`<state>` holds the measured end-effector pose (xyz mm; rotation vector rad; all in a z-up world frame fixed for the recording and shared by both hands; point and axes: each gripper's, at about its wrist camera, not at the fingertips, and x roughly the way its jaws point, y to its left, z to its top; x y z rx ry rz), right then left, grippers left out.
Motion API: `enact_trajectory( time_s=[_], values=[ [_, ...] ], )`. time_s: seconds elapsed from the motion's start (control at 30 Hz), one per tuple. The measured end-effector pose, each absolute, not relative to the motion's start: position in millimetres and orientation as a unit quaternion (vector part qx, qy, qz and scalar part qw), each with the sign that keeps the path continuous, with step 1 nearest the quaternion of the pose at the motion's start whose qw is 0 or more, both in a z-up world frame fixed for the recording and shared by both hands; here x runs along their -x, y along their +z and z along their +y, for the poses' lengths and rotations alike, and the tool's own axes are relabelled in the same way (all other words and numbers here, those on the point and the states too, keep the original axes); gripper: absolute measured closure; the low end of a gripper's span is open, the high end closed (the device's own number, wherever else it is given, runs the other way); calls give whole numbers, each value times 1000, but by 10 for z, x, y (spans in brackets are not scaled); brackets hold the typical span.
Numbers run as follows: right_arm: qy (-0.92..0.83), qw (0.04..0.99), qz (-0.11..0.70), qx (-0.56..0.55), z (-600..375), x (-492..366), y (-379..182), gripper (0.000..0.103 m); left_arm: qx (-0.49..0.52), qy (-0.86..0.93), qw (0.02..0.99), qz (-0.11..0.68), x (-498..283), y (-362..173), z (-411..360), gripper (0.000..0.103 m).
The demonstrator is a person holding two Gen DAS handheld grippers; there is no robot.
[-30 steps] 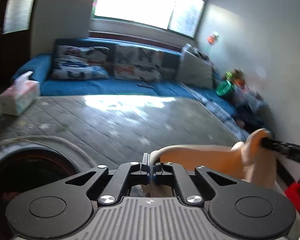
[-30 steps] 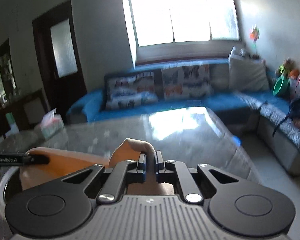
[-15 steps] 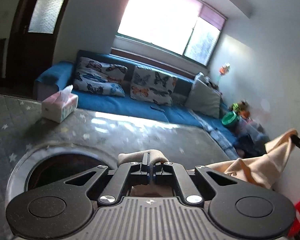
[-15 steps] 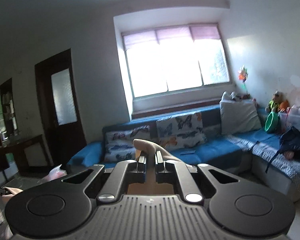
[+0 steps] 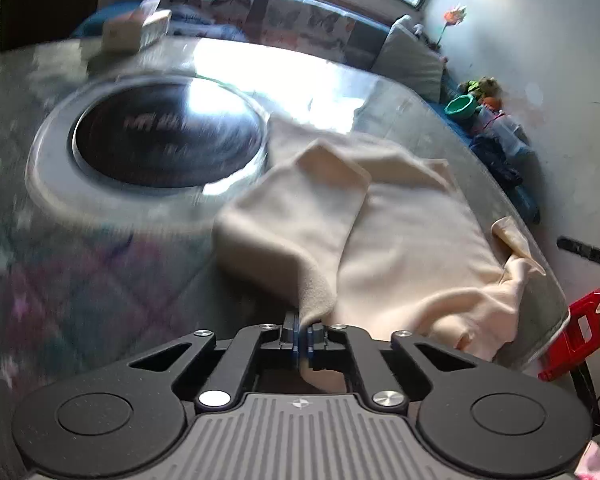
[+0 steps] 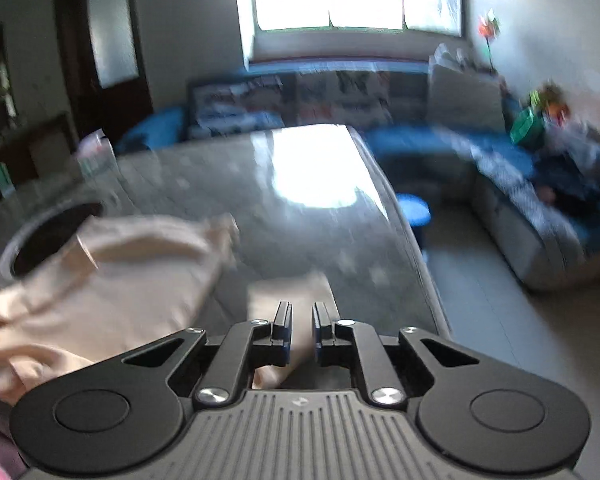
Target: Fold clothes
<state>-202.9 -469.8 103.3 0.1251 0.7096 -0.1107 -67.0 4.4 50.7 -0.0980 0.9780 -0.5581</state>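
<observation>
A cream garment [image 5: 400, 232] lies spread on the grey table [image 5: 80, 280], one sleeve folded over toward me. My left gripper [image 5: 303, 334] is shut on the cuff edge of that sleeve, low over the table's near side. In the right wrist view the same garment [image 6: 112, 272] is bunched at the left and a corner of it [image 6: 296, 300] lies under the fingers. My right gripper [image 6: 301, 322] is open with a narrow gap, just above that corner and near the table's right edge.
A round black inset with a metal rim [image 5: 164, 136] sits in the table left of the garment. A tissue box [image 5: 138, 30] stands at the far side. A red stool [image 5: 576, 332] is beside the table. A blue sofa [image 6: 420, 136] lies beyond.
Both grippers have come down from raised positions to the table and the garment now lies spread on it. My right gripper has opened and let go of the cloth.
</observation>
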Motion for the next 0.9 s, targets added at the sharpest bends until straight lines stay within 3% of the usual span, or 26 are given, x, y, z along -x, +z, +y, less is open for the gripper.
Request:
enact_trajectory(
  time_s=[0.13, 0.23, 0.3, 0.6, 0.9],
  values=[
    [-81, 929, 354, -67, -4770, 2228, 972, 90, 42, -260, 853, 451, 737, 588, 160, 83],
    [-84, 934, 340, -71, -4802, 2277, 1034, 81, 34, -253, 866, 429, 703, 736, 211, 61],
    [-78, 938, 330, -72, -4801, 2249, 1079, 77, 34, -248, 872, 421, 673, 788, 208, 56],
    [8, 943, 329, -56, -4467, 1594, 1154, 76, 28, -262, 874, 409, 274, 820, -127, 54],
    [50, 935, 348, -42, -4205, 913, 1036, 72, 34, -303, 865, 400, -102, 979, -319, 41]
  ],
)
